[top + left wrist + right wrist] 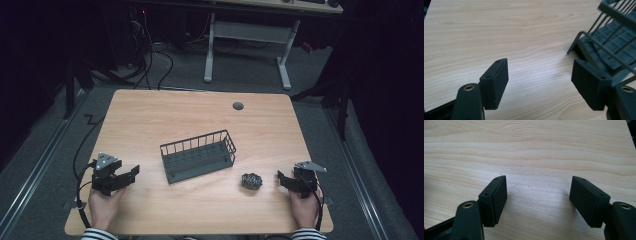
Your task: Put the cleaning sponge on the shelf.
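Both grippers rest low at the near edge of the desk (200, 120), one at each side, with the work laid out between them. The left gripper (131, 172) points toward the dark wire basket (198, 155), which sits just beyond and to the right of its jaws; in the left gripper view the basket (609, 42) comes in at the upper right, its near corner just past the right-hand jaw, while only bare wood lies in the gap. Those jaws stand wide apart and hold nothing. The right gripper (281, 179) points inward too, and the small dark lumpy object (251, 180) lies on the desk just ahead of its jaws in the high view, close but apart from them. In the right gripper view the right gripper (537, 195) has its jaws just as wide apart over plain wood grain, empty. The layout suggests a reason for each pose: the basket stands open side up in the middle, ready to receive something, and the small object is placed nearest the right hand, so that hand looks best set to pick it up. The left jaws, aimed at the basket's end, look placed to steady it if needed. Nothing is gripped yet.
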